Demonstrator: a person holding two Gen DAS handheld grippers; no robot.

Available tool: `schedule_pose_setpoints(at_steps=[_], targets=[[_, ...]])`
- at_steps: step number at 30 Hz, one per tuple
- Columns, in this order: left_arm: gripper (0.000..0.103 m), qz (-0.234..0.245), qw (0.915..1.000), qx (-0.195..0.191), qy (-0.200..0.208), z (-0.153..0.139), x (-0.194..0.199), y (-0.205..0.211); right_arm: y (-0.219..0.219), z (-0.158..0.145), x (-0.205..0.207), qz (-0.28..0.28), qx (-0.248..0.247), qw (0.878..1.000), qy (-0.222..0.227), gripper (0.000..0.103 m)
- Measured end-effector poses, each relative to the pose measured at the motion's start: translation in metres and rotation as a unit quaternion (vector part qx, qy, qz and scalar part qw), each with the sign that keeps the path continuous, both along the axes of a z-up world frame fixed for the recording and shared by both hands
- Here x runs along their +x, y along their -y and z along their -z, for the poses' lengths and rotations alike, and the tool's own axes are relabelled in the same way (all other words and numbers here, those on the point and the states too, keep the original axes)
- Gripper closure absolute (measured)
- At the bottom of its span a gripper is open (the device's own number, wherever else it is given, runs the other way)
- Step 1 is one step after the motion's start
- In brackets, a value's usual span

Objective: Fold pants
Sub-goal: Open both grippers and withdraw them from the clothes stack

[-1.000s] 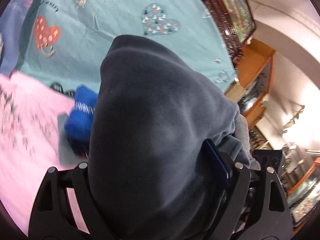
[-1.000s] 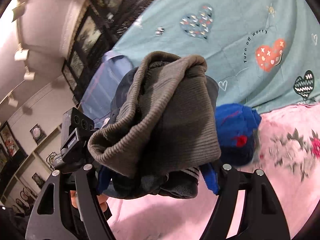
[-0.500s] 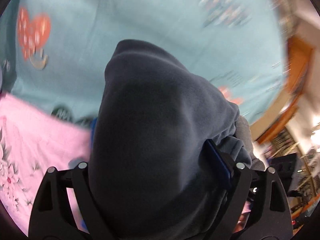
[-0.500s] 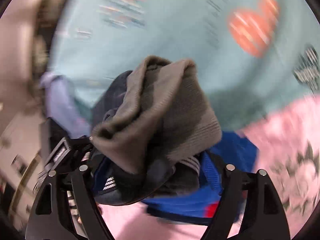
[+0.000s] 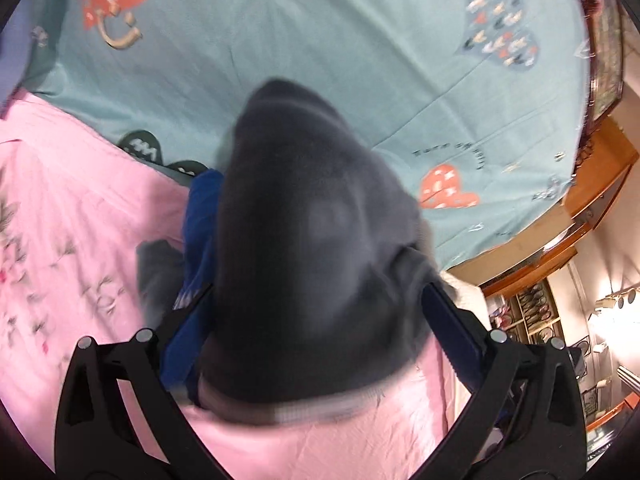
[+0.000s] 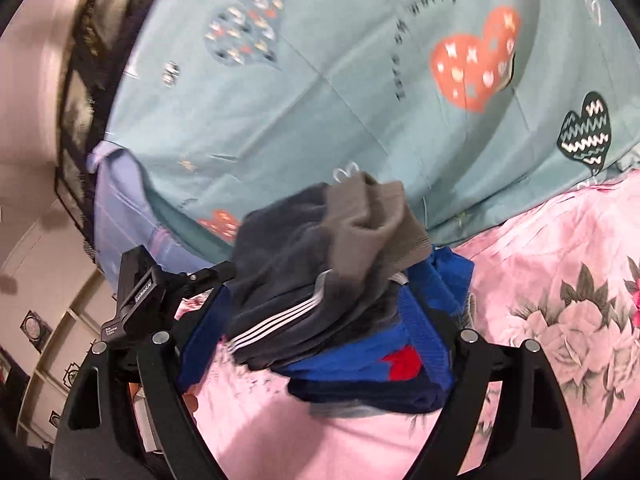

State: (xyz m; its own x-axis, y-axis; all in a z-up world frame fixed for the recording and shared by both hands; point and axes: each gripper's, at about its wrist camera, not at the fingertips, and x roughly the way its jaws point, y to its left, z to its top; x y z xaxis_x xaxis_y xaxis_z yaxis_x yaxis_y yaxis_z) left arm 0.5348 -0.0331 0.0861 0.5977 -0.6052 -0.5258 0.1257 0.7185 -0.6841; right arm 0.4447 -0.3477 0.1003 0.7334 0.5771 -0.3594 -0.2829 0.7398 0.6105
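Pants [image 5: 304, 264]: dark grey fleece, bunched into a thick mound that fills the middle of the left view; in the right view [image 6: 288, 280] the same bundle shows white side stripes and a ribbed grey-brown cuff [image 6: 372, 224] flopped over its top.
Where they sit: low over the pink quilt [image 5: 80, 216], atop a blue garment [image 6: 360, 368], near the line where pink meets teal.
Left gripper [image 5: 316, 312]: jaws spread wide around the fleece mound, cloth pressed between both blue pads; it has hold of the pants.
Right gripper [image 6: 316, 312]: jaws likewise wide, closed onto the stacked cloth; the pants and some of the blue garment lie between the pads.
Blue garment: knit, bright blue with a red patch and a dark navy band; flat under the pants, its lower edge lying on the pink quilt.
Pink quilt: smooth cotton, grey and pink flower print; open stretches to the left of the bundle in the left view and to the right of it in the right view [image 6: 560, 288].
Teal sheet [image 5: 320, 40]: flat, lightly creased, printed with orange, patterned and black hearts; wide bare area beyond the bundle.
Bed edge: the teal sheet ends at the far right of the left view, with wooden shelves [image 5: 592, 184] beyond; in the right view a lilac cloth [image 6: 120, 208] hangs at the left edge.
Blur: the left view's pants are smeared, so fine folds cannot be read.
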Motion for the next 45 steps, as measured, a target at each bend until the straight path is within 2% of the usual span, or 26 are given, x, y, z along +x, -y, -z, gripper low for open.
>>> schedule_pose_setpoints(at_steps=[2,4,7,9,10,11,14,17,19,22,24,29,31,33,36,39,45], targets=[[0.002,0.001,0.9997,0.001,0.023,-0.013,-0.036,-0.007,0.002,-0.010,-0.027,0.004,-0.003,1.000,0.020,0.017],[0.002,-0.003,0.9988,0.011,0.047,-0.026,-0.072,-0.012,0.004,-0.019,-0.058,0.010,-0.027,0.999,0.044,0.017],[0.002,-0.025,0.9945,0.050,0.089,-0.043,-0.152,-0.021,0.003,-0.029,-0.112,0.028,-0.058,0.995,0.073,0.013],[0.002,-0.029,0.9895,0.085,0.113,-0.042,-0.206,-0.021,-0.002,-0.033,-0.162,0.046,-0.087,0.991,0.088,0.012],[0.002,-0.030,0.9858,0.109,0.124,-0.039,-0.237,-0.018,-0.007,-0.034,-0.188,0.052,-0.105,0.988,0.098,0.010],[0.002,-0.033,0.9824,0.129,0.130,-0.035,-0.260,-0.016,-0.012,-0.032,-0.214,0.059,-0.129,0.984,0.105,0.003],[0.002,-0.029,0.9715,0.181,0.150,-0.014,-0.345,-0.008,-0.030,-0.021,-0.289,0.074,-0.192,0.971,0.120,0.001],[0.002,-0.025,0.9656,0.201,0.163,0.008,-0.410,-0.003,-0.038,-0.003,-0.360,0.083,-0.208,0.965,0.140,0.001],[0.002,-0.026,0.9696,0.186,0.157,0.022,-0.438,-0.009,-0.039,0.010,-0.392,0.085,-0.215,0.962,0.142,0.001],[0.002,-0.043,0.9724,0.186,0.134,0.033,-0.460,-0.018,-0.036,0.022,-0.417,0.084,-0.216,0.966,0.112,0.001],[0.002,-0.064,0.9689,0.200,0.131,0.033,-0.474,-0.025,-0.035,0.018,-0.435,0.088,-0.216,0.966,0.115,0.001],[0.002,-0.124,0.9407,0.268,0.167,0.020,-0.512,-0.026,-0.050,0.005,-0.487,0.119,-0.250,0.945,0.174,0.001],[0.002,-0.134,0.9345,0.282,0.171,0.016,-0.527,-0.026,-0.057,0.006,-0.501,0.128,-0.267,0.937,0.184,0.001],[0.002,-0.131,0.9348,0.281,0.173,0.012,-0.534,-0.025,-0.058,0.008,-0.508,0.135,-0.273,0.934,0.188,0.001],[0.002,-0.132,0.9366,0.275,0.173,0.009,-0.544,-0.027,-0.055,0.010,-0.511,0.135,-0.265,0.937,0.182,0.001],[0.002,-0.139,0.9338,0.278,0.177,0.008,-0.545,-0.026,-0.052,0.013,-0.506,0.137,-0.268,0.938,0.172,0.001],[0.002,-0.142,0.9326,0.289,0.163,0.017,-0.529,-0.022,-0.048,0.023,-0.491,0.127,-0.263,0.945,0.149,0.001]])
